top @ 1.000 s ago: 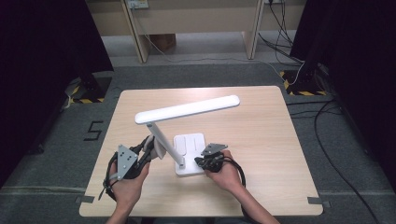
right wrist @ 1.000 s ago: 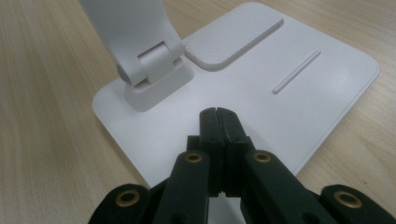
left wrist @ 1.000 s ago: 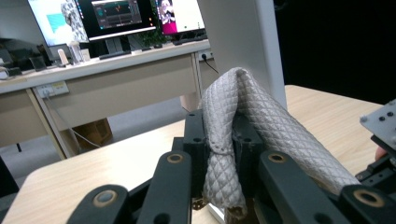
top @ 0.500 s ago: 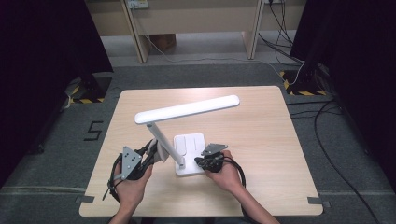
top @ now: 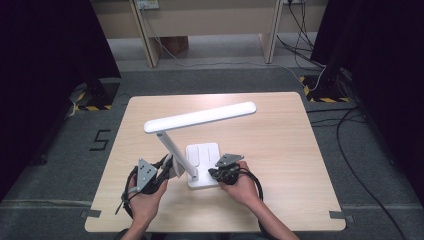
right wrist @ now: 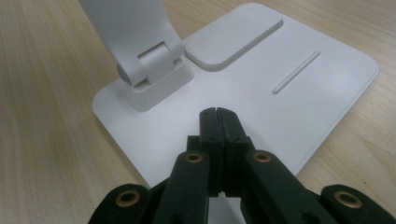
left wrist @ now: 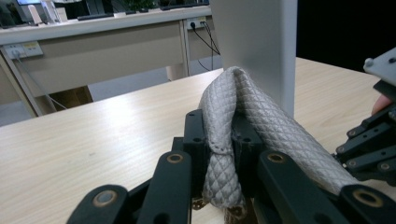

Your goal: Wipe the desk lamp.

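A white desk lamp stands on the wooden table [top: 280, 135], with its flat base [top: 202, 155], slanted stem [top: 172, 150] and long head bar [top: 200, 117]. My left gripper [top: 164, 171] [left wrist: 219, 123] is shut on a grey quilted cloth [top: 175, 169] [left wrist: 261, 126], which lies against the lower stem [left wrist: 261, 46]. My right gripper [top: 214, 174] [right wrist: 217, 112] is shut with nothing between its jaws. Its tips rest on the near edge of the lamp base [right wrist: 289, 102], just right of the stem's hinge [right wrist: 154, 65].
The person's hands come in over the table's near edge. My right gripper [left wrist: 373, 140] sits close beside the cloth in the left gripper view. Dark curtains, desk legs [top: 145, 35] and cables [top: 350, 125] surround the table on the grey floor.
My left gripper has slid down the lamp stem toward the base with the cloth held in it. The right gripper and the lamp have stayed put.
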Demonstrator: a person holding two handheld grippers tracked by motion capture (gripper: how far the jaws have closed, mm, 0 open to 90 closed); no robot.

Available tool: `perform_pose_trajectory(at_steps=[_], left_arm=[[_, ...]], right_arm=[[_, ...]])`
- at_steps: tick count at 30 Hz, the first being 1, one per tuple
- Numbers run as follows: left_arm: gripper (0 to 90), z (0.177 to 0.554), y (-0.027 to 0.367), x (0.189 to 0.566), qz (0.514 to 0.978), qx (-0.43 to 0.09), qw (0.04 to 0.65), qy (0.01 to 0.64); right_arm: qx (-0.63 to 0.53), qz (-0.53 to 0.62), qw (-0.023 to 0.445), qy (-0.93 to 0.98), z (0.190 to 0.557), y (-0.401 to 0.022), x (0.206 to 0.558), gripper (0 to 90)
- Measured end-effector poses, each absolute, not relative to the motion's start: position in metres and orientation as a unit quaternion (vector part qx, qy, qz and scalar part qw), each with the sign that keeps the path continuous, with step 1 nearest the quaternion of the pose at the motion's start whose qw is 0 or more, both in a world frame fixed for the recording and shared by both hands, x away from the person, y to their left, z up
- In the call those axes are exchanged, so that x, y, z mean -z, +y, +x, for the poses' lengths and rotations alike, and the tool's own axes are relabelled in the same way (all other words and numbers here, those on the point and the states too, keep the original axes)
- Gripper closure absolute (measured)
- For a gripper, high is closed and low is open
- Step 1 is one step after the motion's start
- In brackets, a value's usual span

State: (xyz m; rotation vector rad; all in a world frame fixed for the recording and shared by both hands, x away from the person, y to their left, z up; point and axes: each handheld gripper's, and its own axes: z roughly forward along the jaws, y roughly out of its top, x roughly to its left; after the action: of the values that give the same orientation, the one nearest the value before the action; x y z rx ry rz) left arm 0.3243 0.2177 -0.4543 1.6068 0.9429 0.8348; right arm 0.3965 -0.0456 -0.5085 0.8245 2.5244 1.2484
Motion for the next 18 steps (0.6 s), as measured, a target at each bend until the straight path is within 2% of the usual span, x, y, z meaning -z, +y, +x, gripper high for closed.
perform_pose_trajectory(at_steps=[18], left_arm=[[79.6, 0.332, 0.211, 0.480, 0.696, -0.319, 0.501, 0.404]], right_arm=[[-0.424, 0.276, 0.106, 0.856, 0.397, -0.046, 0.509, 90.0]])
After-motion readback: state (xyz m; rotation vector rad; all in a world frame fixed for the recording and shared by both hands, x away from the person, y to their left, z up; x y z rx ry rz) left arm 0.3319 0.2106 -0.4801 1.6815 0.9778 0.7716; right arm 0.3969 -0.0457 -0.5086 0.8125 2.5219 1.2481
